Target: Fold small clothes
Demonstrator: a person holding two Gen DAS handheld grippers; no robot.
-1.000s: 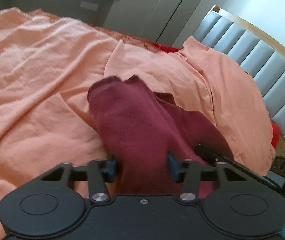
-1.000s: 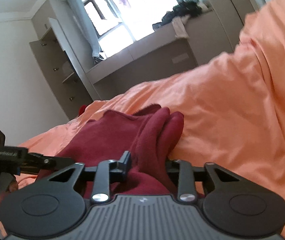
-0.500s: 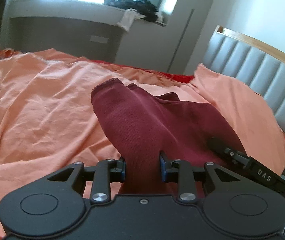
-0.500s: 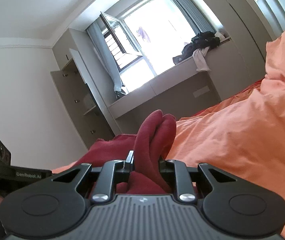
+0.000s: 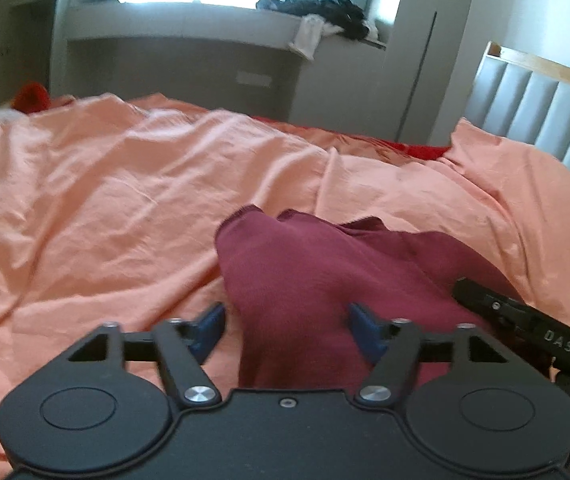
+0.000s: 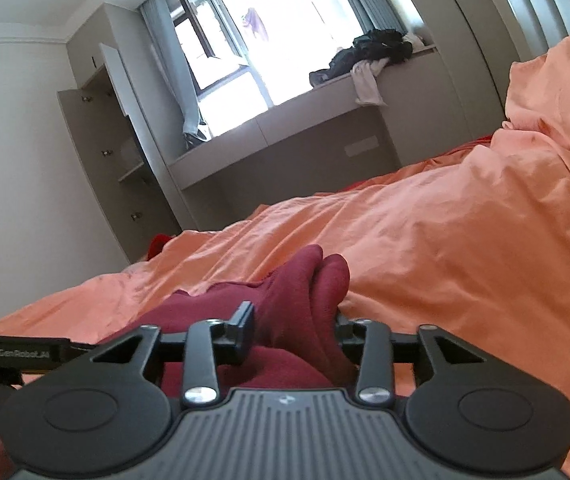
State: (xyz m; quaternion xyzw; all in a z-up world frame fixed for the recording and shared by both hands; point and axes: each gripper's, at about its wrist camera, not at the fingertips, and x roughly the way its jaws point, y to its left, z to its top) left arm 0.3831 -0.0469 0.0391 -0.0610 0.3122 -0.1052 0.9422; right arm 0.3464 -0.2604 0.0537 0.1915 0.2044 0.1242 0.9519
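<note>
We hold a maroon garment point(image 5: 325, 264) bunched on the orange bedsheet point(image 5: 125, 200). Our left gripper point(image 5: 287, 320) stands spread wide, its blue pads point(image 5: 365, 326) clear of the cloth; our right gripper point(image 6: 295, 326) pinches a raised fold of the fabric.

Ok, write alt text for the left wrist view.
The open left gripper straddles a bunched dark red knit garment lying on a rumpled orange bedsheet. Behind: a grey padded headboard and a bright window.
</note>
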